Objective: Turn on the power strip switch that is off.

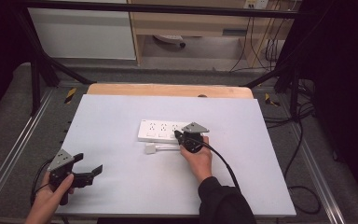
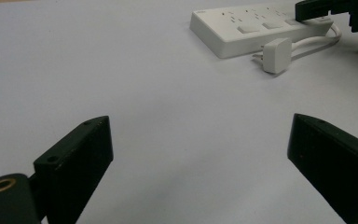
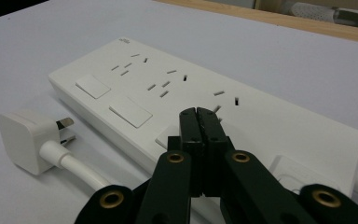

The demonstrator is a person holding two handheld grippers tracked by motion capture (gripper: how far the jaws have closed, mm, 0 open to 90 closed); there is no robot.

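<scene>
- In the high view, the white power strip [image 1: 164,131] lay near the middle of the grey table [image 1: 121,116]. The right gripper [image 1: 181,136] was at the strip's right part, just above its near edge. The white plug [image 1: 150,148] lay just in front of the strip, to the left of that gripper. The left gripper [image 1: 89,171] sat far off at the near left corner of the table, gaping wide and holding nothing.
- In the left gripper view, the two black jaws stood far apart over bare table. The strip [image 2: 256,29] and the plug [image 2: 277,55] were far away at the top right. This gripper could not hold the strip down from there. So the strip could slide if it got pushed.
- In the right gripper view, the right gripper [image 3: 199,113] was squeezed tight with nothing between its jaws. Its tip sat on or just over a switch on the strip [image 3: 177,93], the third one from the left. I could not tell if it touched. A push that went sideways could slip off the switch. It could poke a socket hole instead. A hard push could shove the strip to the far side. The plug [image 3: 23,140] lay close by on the left, and its cord could get bumped.
</scene>
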